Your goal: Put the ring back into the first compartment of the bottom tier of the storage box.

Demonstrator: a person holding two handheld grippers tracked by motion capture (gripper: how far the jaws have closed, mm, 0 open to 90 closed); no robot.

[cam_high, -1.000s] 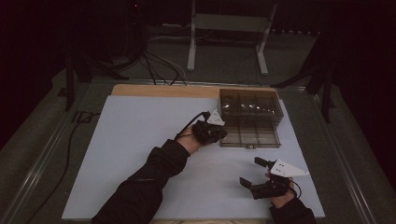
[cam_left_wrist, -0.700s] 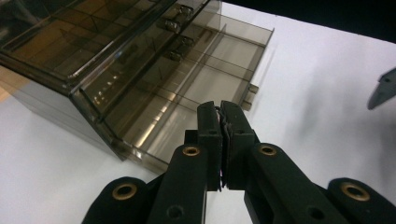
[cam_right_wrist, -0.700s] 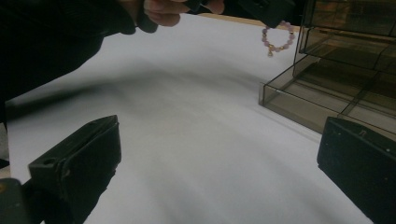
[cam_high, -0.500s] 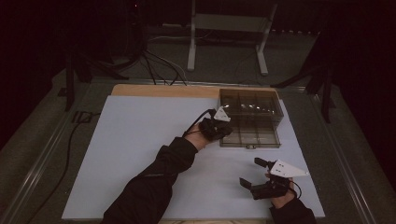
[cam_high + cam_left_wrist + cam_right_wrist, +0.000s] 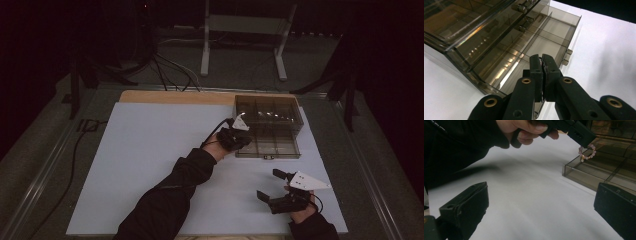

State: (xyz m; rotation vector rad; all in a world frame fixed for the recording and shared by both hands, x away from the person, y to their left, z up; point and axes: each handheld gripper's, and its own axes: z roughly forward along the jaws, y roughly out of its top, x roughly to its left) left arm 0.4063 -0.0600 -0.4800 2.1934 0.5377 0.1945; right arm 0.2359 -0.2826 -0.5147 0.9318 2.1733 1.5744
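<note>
Jaws of the left gripper (image 5: 542, 65) are pinched together on a small pink bead bracelet (image 5: 587, 152), dangling over the open drawer of the smoky clear plastic organiser box (image 5: 268, 127). Right gripper (image 5: 276, 186) rests wide apart, holding nothing. That bracelet looks light, limp and swingy; best pinched by its string. From the right gripper view the beads show; the left gripper view gives the drawer's compartments.

No legible txt, labels, brands or nos. anywhere.
</note>
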